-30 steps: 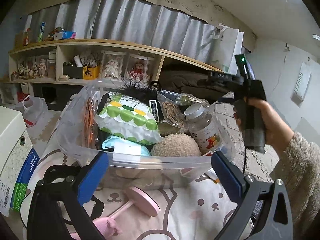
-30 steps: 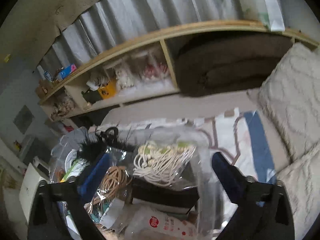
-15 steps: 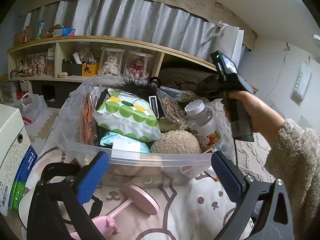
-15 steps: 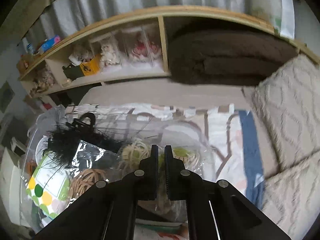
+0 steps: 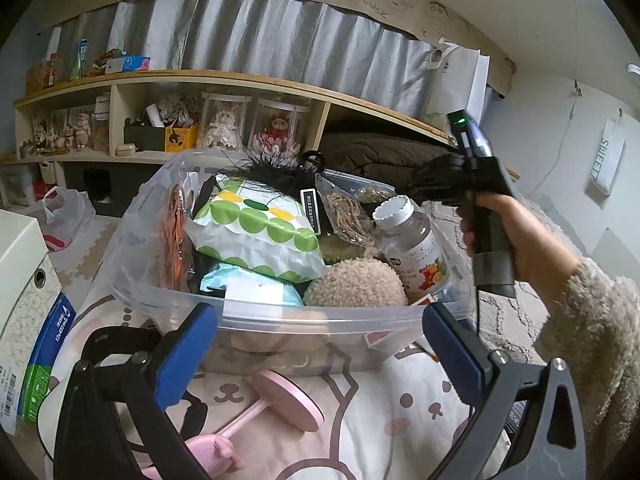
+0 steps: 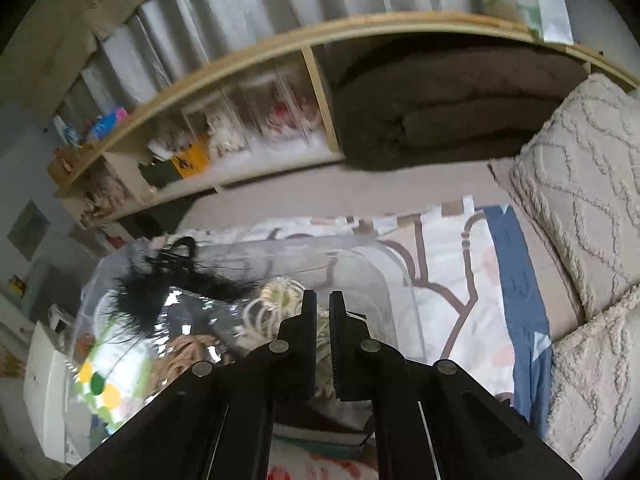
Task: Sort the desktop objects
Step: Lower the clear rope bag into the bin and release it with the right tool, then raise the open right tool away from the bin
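A clear plastic bin stands on a cartoon-print cloth. It is packed with a green-dotted pack, a gummy bottle, a beige plush ball, a bag of tan cords and a black feathery piece. My left gripper is open just in front of the bin's near wall, holding nothing. A hand holds my right gripper over the bin's far right corner. In the right wrist view the right gripper is shut above a bag of white cords; I see nothing clearly pinched.
A pink stand lies on the cloth before the bin. A white box sits at the left. A wooden shelf with dolls runs behind. A brown blanket and a textured pillow lie to the right.
The right gripper's jaws went from wide open to shut, and it dropped a little toward the bin's far corner. The left gripper stayed put.
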`<action>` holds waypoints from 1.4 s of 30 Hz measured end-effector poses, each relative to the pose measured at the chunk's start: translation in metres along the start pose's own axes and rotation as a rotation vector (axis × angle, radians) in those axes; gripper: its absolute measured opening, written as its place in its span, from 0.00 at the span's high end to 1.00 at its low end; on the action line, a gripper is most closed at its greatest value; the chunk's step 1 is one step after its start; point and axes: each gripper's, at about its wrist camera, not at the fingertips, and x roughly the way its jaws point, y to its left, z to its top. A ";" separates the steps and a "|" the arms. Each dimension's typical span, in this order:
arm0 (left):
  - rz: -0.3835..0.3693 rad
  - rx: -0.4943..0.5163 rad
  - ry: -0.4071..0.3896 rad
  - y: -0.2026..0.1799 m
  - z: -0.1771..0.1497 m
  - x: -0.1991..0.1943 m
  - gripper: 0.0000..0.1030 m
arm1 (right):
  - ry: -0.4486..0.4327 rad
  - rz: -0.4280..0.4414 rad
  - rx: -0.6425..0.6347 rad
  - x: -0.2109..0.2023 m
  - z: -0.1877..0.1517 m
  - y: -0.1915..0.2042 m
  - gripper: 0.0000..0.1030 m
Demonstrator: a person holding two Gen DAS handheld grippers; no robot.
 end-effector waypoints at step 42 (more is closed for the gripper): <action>0.077 0.074 -0.048 -0.006 0.008 -0.036 0.00 | -0.189 0.115 -0.158 -0.168 -0.127 0.049 0.93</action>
